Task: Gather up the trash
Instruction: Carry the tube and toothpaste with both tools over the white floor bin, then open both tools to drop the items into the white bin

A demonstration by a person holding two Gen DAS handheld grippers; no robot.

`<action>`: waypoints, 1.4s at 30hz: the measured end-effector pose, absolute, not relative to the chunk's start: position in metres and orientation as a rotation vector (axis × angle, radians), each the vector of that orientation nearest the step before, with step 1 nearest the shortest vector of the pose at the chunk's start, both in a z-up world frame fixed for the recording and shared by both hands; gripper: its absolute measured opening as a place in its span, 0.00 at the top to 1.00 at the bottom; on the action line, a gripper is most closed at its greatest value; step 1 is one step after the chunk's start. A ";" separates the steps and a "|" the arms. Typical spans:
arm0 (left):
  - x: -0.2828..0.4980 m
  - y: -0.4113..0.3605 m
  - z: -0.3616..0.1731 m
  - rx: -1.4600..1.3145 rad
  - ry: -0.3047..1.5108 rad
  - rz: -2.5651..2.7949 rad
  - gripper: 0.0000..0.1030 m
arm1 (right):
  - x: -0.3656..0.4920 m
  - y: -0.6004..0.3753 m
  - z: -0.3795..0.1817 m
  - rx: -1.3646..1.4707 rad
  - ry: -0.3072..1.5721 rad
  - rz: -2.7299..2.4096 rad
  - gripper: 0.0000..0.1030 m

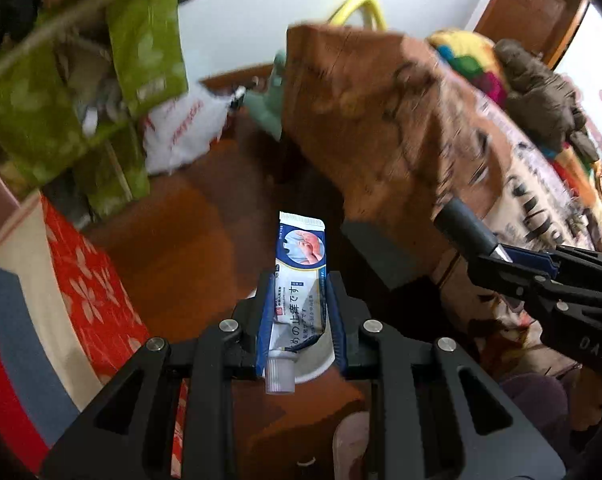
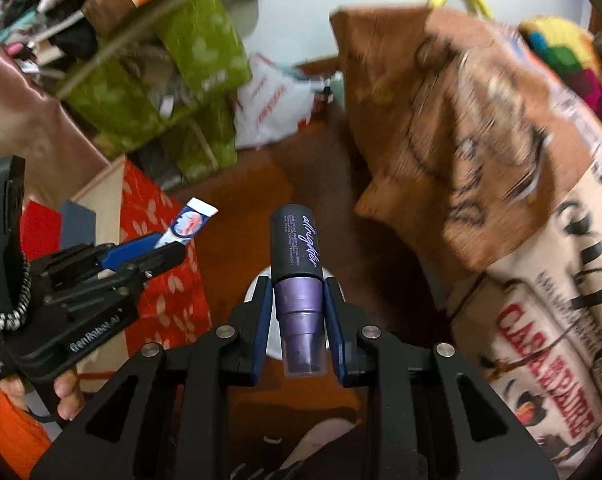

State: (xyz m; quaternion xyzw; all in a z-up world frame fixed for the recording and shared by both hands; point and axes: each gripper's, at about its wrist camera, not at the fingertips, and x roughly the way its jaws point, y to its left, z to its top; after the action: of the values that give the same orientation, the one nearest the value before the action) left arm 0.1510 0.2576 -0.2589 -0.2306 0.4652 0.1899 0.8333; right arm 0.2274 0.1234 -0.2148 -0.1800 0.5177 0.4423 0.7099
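Where the left wrist camera looks down along its two blue-padded fingers, the left gripper (image 1: 299, 320) is clamped on a white and blue tube (image 1: 299, 280) with Japanese print, its clear cap toward the camera and its crimped end pointing far. Beneath lies a brown wooden floor (image 1: 189, 248). A red flowered box (image 1: 89, 280) sits at near left, green boxes (image 1: 141, 52) at far left, and a brown printed blanket (image 1: 401, 120) drapes at right. The right gripper (image 1: 497, 254) enters from the right edge, holding a dark cylinder.

From the right wrist camera, the right gripper (image 2: 299, 320) is clamped on a spray bottle (image 2: 297, 276) (black body far, purple cap near). At left, a hand (image 2: 61, 392) carries the left gripper (image 2: 157, 246) with the tube (image 2: 189, 222) sticking out of its tip. The blanket (image 2: 481, 120) fills the right side.
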 end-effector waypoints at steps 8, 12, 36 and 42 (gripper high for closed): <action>0.156 0.269 -0.340 -0.618 1.144 0.391 0.76 | 0.229 0.157 -0.274 -0.525 1.279 0.969 0.77; 0.159 0.271 -0.376 -0.664 1.220 0.395 0.76 | 0.235 0.169 -0.297 -0.545 1.351 0.974 0.77; 0.178 0.277 -0.439 -0.747 1.368 0.421 0.73 | 0.253 0.173 -0.327 -0.527 1.455 0.964 0.64; 0.170 0.274 -0.412 -0.708 1.328 0.427 0.73 | 0.247 0.169 -0.313 -0.552 1.398 0.966 0.64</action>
State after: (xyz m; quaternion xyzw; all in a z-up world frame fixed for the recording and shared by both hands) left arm 0.1704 0.2742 -0.4117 -0.3188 0.5985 0.1922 0.7094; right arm 0.2471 0.1691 -0.3131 -0.2408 0.6097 0.4214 0.6267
